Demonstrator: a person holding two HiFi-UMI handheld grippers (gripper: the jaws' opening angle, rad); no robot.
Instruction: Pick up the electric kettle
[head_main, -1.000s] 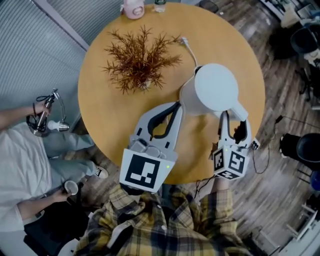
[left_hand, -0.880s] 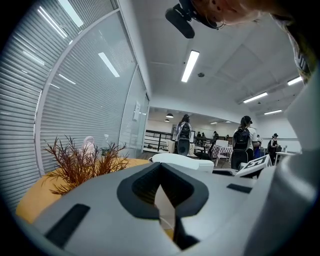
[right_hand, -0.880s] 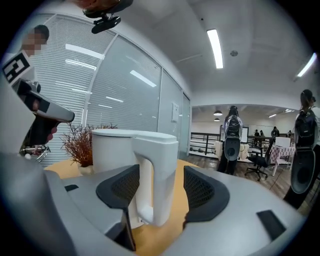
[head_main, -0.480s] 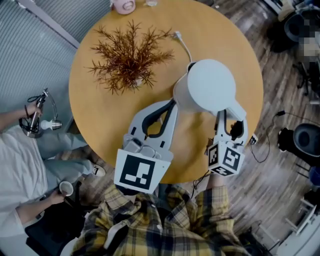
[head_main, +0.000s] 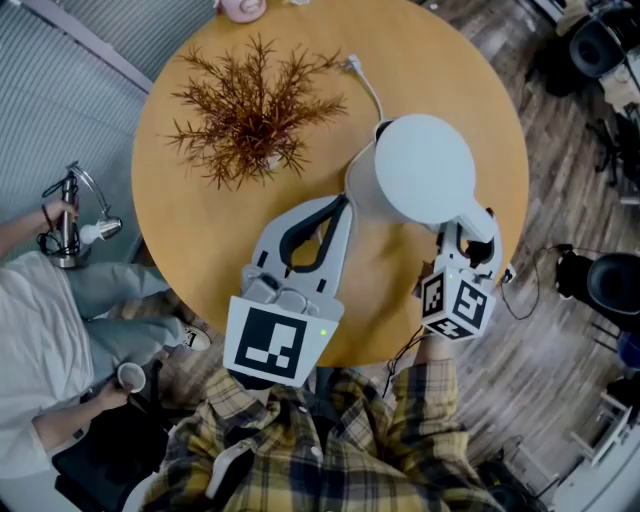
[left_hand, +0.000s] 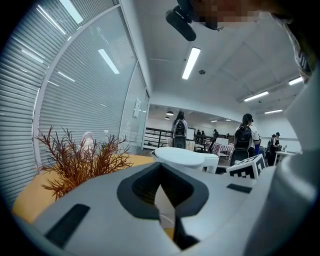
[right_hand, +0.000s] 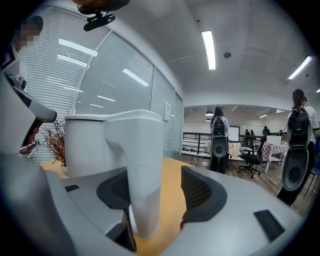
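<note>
The white electric kettle stands on the round wooden table, its handle pointing toward me. My right gripper sits astride that handle. In the right gripper view the handle rests against the left pad, with a gap to the right pad, so this gripper is open. My left gripper lies just left of the kettle body, tips together and holding nothing. In the left gripper view the kettle shows beyond this shut gripper.
A dried reddish plant stands at the table's far left. The kettle's white cord runs back from it. A pink object is at the far edge. A seated person is at the left, dark chairs at the right.
The head camera has shifted a little. My right gripper has edged forward along the kettle handle. The left gripper stays beside the kettle body.
</note>
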